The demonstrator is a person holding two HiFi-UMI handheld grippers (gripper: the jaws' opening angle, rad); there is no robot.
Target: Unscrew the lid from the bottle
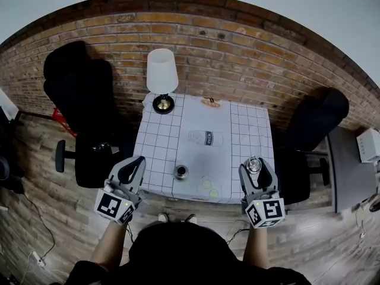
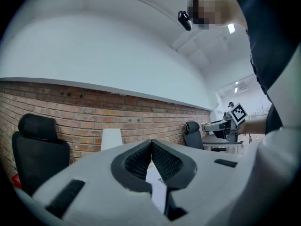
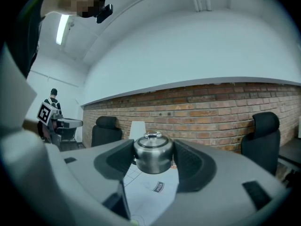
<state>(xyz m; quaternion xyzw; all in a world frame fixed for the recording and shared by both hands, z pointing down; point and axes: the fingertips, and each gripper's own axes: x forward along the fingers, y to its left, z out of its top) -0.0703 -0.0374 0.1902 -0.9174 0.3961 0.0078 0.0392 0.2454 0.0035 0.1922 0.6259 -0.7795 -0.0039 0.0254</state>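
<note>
Two tools are held level at the bench's (image 1: 243, 129) near edge: the left hand-held gripper (image 1: 138, 160) has its jaws pressed together on nothing, while the right hand-held gripper (image 1: 254, 167) clamps the one steel lid (image 3: 153, 153) (ring handle up). One uncapped bottle (image 1: 181, 171) stands on the bench between them, and one lamp (image 1: 161, 76) stands at the far edge.

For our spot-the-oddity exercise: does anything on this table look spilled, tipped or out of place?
Nothing is spilled or tipped. The one thing off its place is the metal lid, gripped in the jaws of the right gripper, apart from the bottle, which stands upright and open on the table.
</note>
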